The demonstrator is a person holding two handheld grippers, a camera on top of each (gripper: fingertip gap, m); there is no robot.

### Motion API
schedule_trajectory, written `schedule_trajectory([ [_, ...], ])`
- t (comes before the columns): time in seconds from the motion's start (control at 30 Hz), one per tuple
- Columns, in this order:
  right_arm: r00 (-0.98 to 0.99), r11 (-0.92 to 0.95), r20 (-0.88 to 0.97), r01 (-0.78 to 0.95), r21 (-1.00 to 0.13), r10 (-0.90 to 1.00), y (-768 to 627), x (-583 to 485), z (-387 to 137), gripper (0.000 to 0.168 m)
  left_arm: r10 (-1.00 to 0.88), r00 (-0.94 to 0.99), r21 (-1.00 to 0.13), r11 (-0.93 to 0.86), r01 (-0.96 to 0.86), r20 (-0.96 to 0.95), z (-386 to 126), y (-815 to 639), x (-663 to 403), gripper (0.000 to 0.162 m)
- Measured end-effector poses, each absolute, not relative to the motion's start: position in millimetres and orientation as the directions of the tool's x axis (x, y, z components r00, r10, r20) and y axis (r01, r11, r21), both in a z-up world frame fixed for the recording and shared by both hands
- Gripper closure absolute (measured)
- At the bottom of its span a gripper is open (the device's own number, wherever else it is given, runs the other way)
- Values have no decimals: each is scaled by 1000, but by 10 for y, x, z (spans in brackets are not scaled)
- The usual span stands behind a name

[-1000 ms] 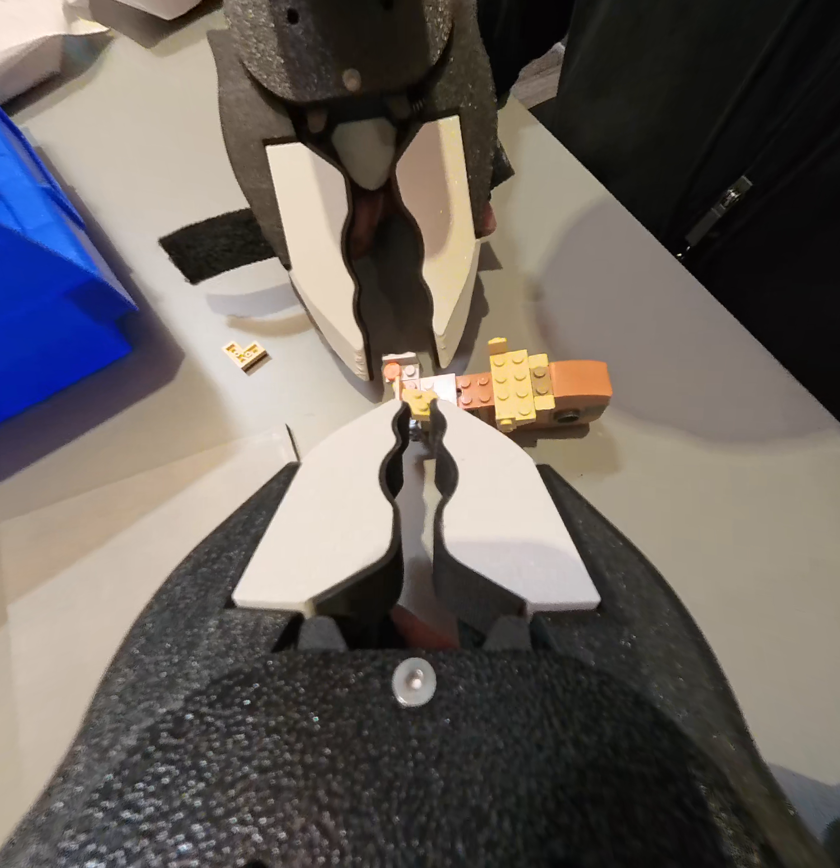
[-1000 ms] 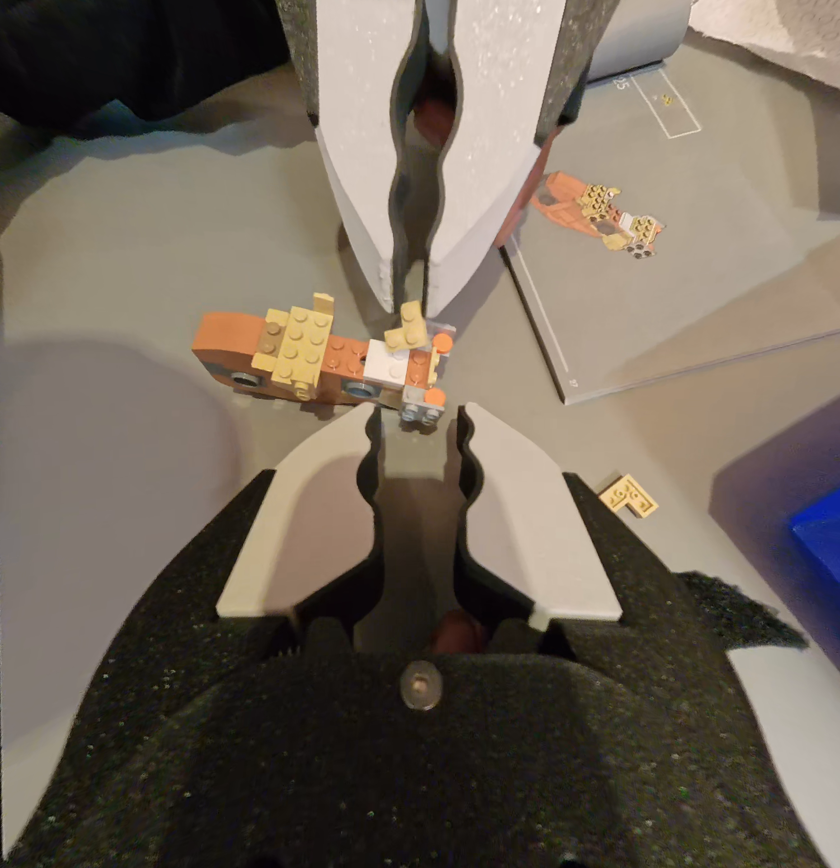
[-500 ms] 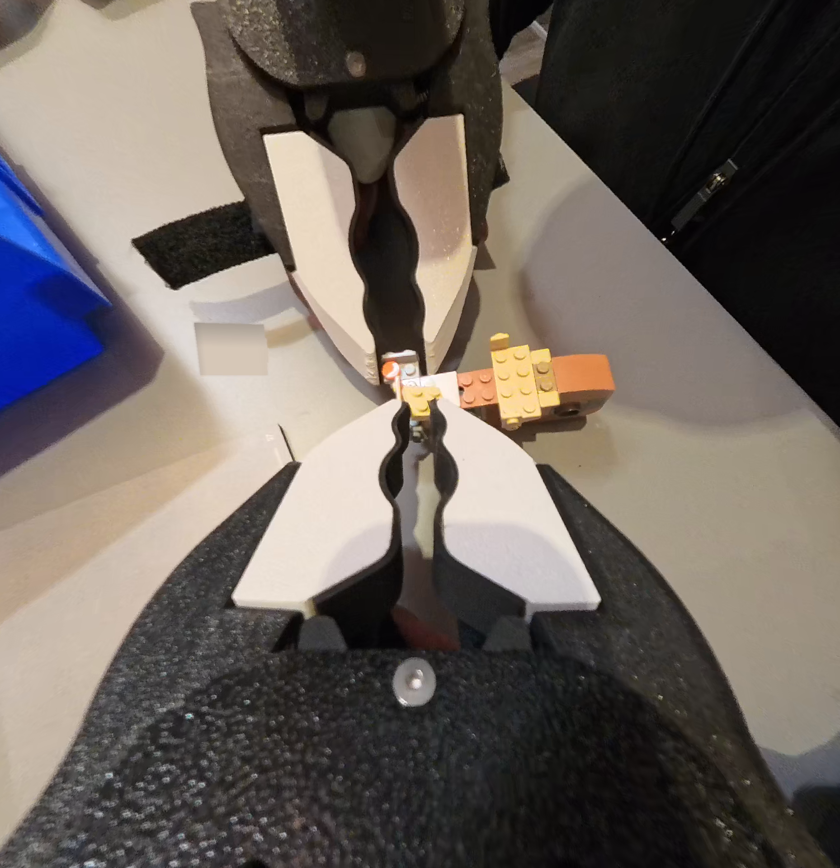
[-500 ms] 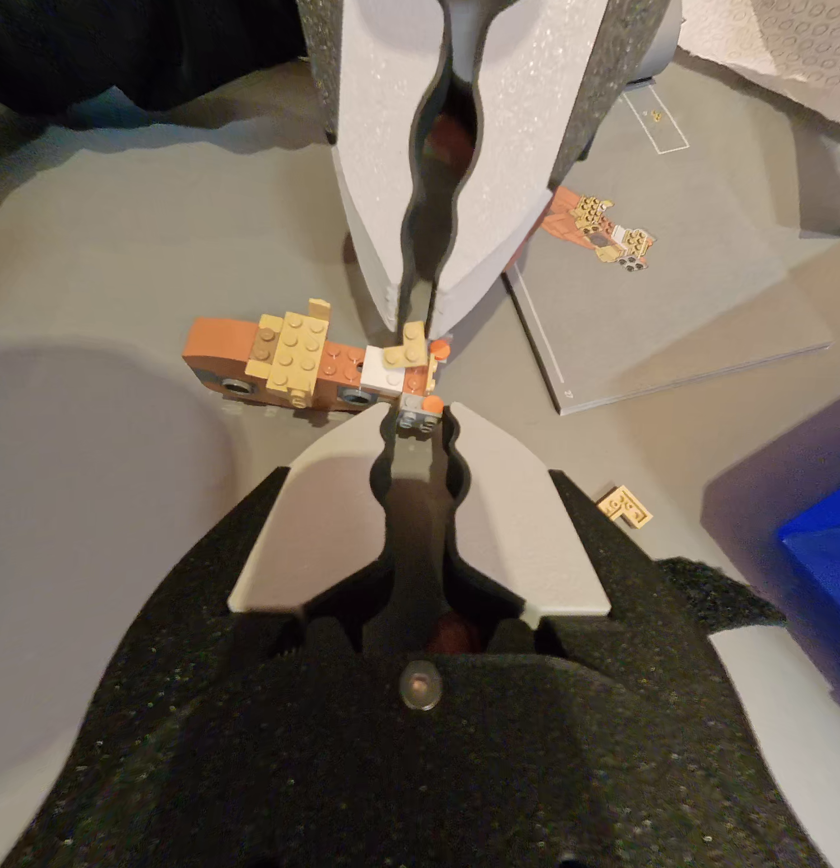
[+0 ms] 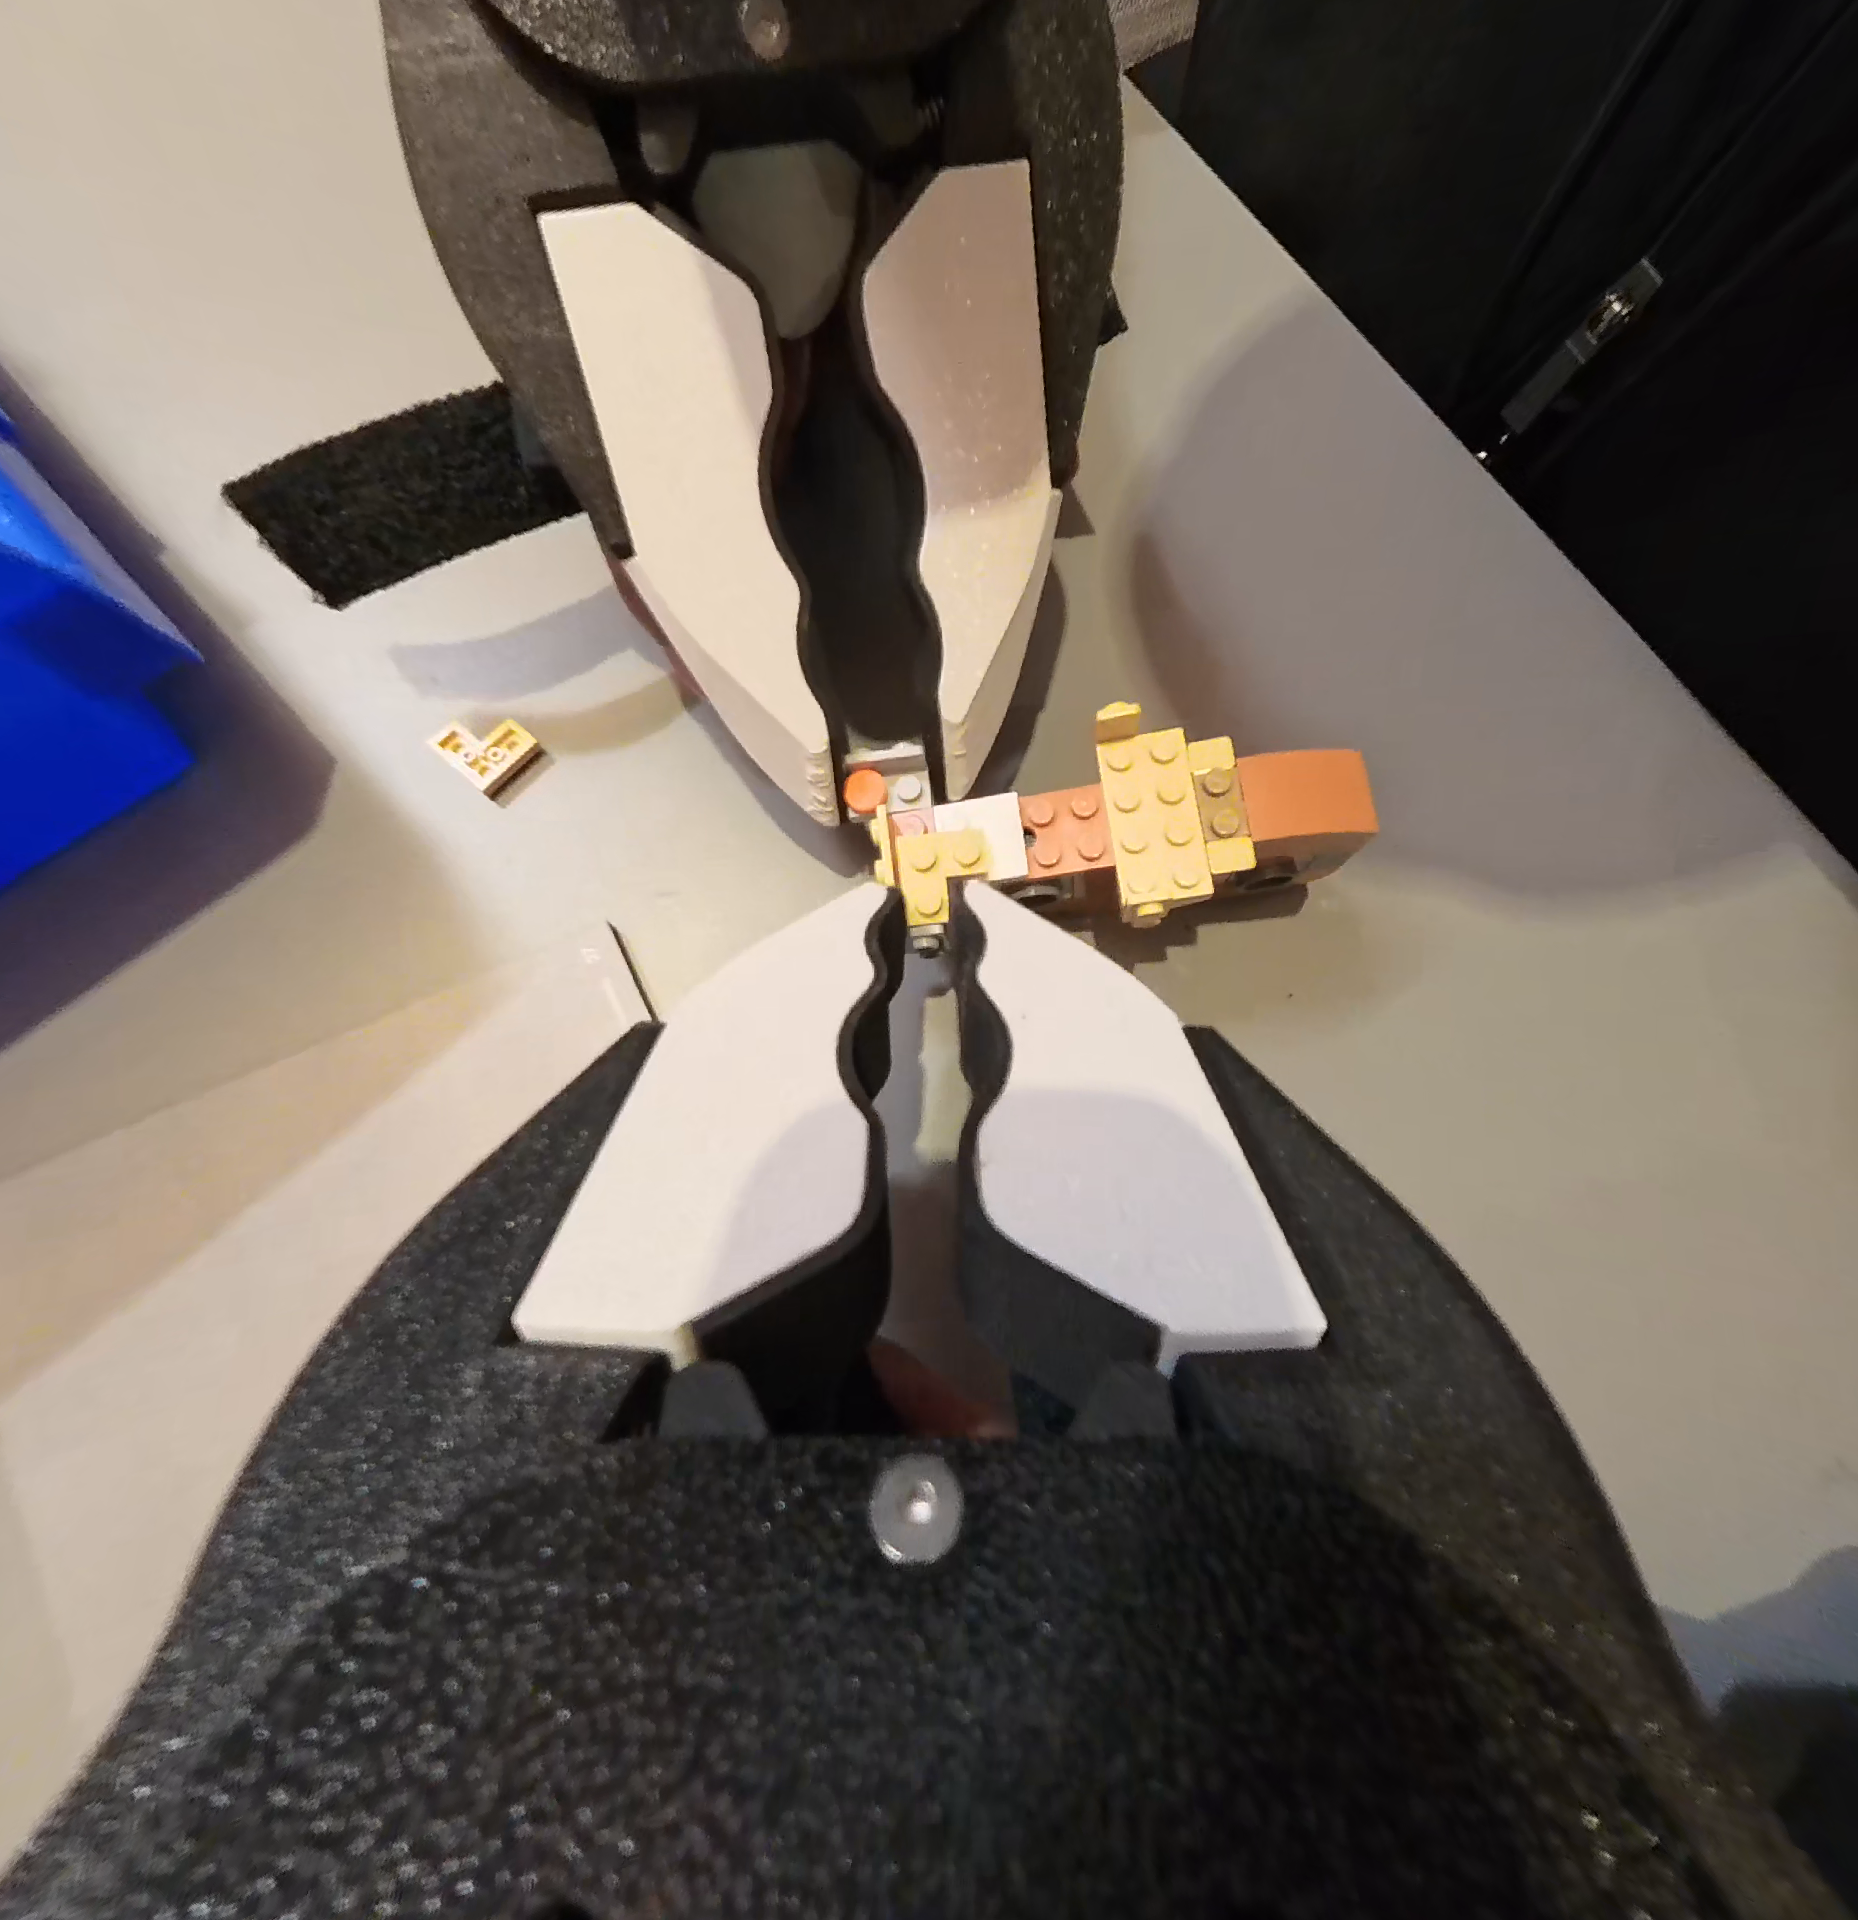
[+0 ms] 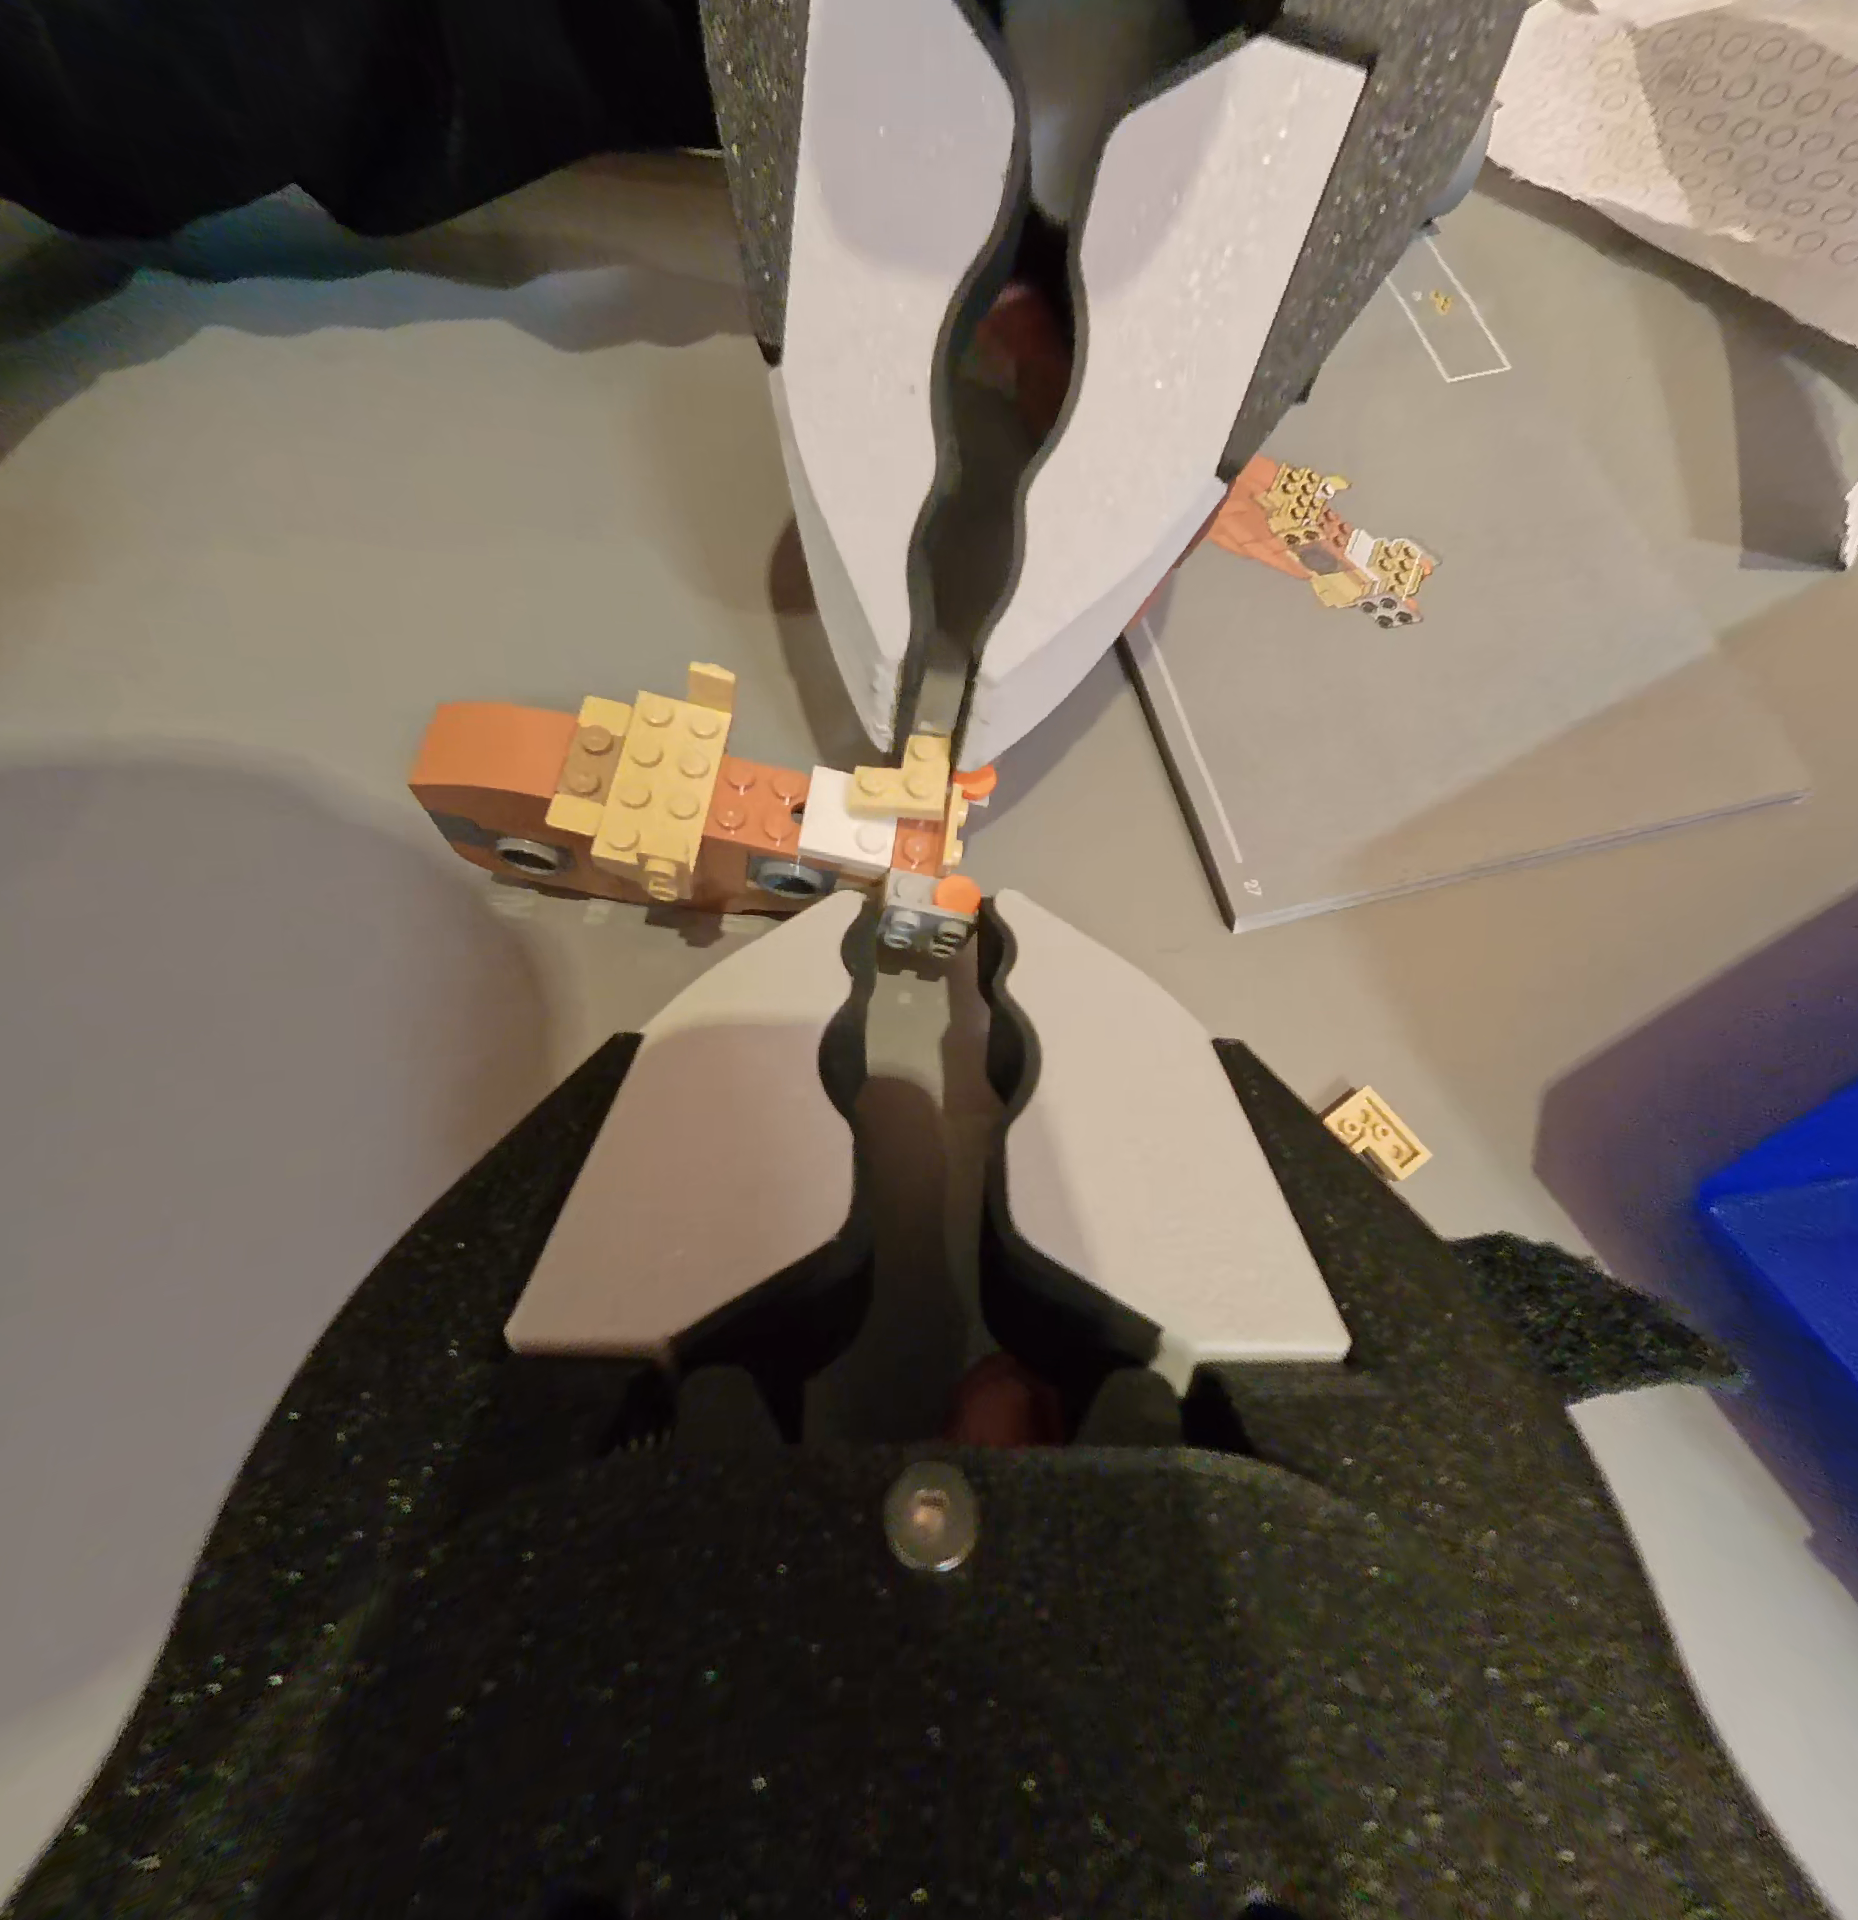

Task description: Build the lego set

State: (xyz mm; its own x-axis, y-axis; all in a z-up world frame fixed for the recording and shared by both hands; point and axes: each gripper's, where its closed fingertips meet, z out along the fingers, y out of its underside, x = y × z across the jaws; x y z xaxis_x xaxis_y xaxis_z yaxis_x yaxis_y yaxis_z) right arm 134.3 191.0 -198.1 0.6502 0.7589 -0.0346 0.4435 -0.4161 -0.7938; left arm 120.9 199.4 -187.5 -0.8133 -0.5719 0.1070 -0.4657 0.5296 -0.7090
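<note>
A brown lego model [image 5: 1164, 821] with tan plates on top lies on the grey table; it also shows in the right wrist view [image 6: 634, 800]. My left gripper [image 5: 930, 909] is shut on a tan L-shaped plate [image 5: 935, 862], which lies flat on the model's white and brown end. In the right wrist view that plate [image 6: 904, 784] sits under the left gripper [image 6: 930, 743], which comes in from the top. My right gripper [image 6: 914, 930] is shut on the model's grey end piece [image 6: 920, 920]. It faces the left gripper and shows in the left wrist view [image 5: 883, 769].
A second loose tan L-shaped plate [image 5: 489, 753] lies on the table, also in the right wrist view [image 6: 1377, 1132]. A blue bin [image 5: 52, 675] stands beyond it. An open instruction booklet [image 6: 1424, 675] lies beside the model. A person in black [image 5: 1631, 312] stands at the table edge. Left and right tips are no more than a few centimetres apart.
The tan plate was tilted above the model and now lies flat on its end. My right gripper's fingers have closed in around the grey end piece. Both grippers moved closer together.
</note>
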Motion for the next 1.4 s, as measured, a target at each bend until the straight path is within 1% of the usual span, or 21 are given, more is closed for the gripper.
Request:
schedule_trajectory([
  [1.4, 644, -409, -35, 442, -798, 764, 1891, 1332, -1970, 150, -571, -819, -655, 600, -458, 49, -1858, 1990, 1198, 154],
])
